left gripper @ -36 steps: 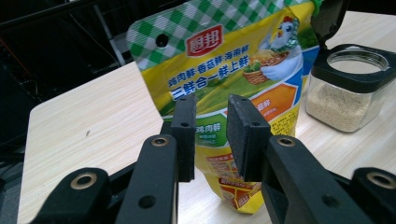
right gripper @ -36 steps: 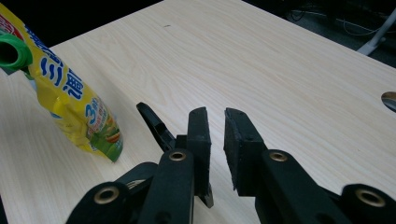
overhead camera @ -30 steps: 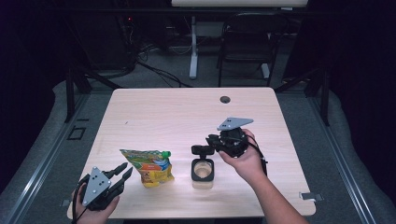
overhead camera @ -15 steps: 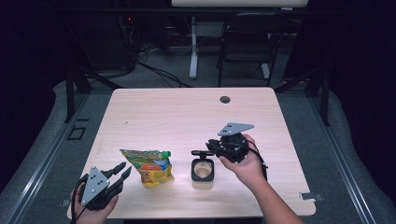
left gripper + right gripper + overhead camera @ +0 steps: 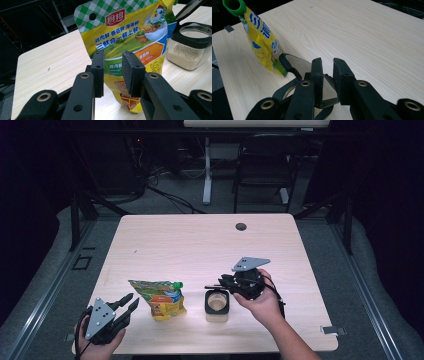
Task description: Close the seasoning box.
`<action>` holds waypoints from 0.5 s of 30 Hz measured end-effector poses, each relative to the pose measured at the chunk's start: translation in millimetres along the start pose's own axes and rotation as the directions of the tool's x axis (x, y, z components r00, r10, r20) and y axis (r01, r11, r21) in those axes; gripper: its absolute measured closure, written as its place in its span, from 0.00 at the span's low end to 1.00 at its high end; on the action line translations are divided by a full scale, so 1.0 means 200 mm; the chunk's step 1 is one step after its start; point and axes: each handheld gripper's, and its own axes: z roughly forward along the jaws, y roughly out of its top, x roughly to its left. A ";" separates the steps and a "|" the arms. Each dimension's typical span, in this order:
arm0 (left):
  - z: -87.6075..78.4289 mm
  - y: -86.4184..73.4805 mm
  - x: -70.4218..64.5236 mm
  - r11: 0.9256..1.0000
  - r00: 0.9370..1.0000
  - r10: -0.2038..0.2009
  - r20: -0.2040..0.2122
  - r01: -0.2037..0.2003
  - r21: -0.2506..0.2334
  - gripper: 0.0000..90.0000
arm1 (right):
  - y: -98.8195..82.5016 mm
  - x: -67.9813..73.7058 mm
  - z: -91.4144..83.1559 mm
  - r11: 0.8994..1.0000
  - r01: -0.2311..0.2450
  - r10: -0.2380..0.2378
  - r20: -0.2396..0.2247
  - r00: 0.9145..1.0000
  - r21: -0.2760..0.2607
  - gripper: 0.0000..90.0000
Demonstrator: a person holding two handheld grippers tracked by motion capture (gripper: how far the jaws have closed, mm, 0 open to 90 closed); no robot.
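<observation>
High view: pale wooden table [image 5: 200,240] with a dark round grommet [image 5: 241,226] near the far edge. Yellow-and-green seasoning pouch [image 5: 161,298] standing near the front edge, left of centre, green cap at its upper right corner. Square clear jar [image 5: 217,303] with a black collar just right of the pouch, apart from it, pale granules inside, hinged lid [image 5: 216,287] flipped open. Left gripper [image 5: 127,302] at the front-left corner, held in a hand, jaws parted with a gap between them, aimed at the pouch and short of it. Right gripper [image 5: 222,283] in the right hand just behind and right of the jar, grey three-cornered plate on top, jaw tips over the jar's far rim. Left gripper view: two black jaws rising from below, spread with nothing between the pads; pouch [image 5: 127,40] upright straight ahead, checked green top with a round hang hole, printed hen and basket; jar [image 5: 190,46] to its right, granules filling the lower part. Right gripper view: jaws [image 5: 327,75] narrowly parted, just been opening; raised clear lid [image 5: 298,67] with its black rim standing just before them, edge of the lid seemingly at the gap, contact not clear; pouch [image 5: 263,42] seen edge-on beyond, green spout at top left.
</observation>
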 end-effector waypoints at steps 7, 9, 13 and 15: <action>0.00 0.00 0.01 1.000 1.000 -0.004 -0.002 0.004 -0.002 0.80 | -0.05 0.03 0.02 1.000 -0.009 0.009 -0.014 1.000 -0.002 0.87; 0.00 0.00 0.01 1.000 1.000 -0.003 -0.004 0.003 -0.002 0.80 | -0.07 0.04 0.02 1.000 -0.008 0.009 -0.018 1.000 0.006 0.86; 0.00 0.00 0.01 1.000 1.000 -0.008 -0.003 0.008 -0.004 0.80 | -0.10 0.04 0.05 1.000 -0.005 0.006 -0.021 1.000 0.025 0.86; 0.00 0.00 0.01 1.000 1.000 -0.008 -0.004 0.008 -0.005 0.80 | -0.11 0.05 0.05 0.999 -0.001 0.002 -0.025 1.000 0.036 0.86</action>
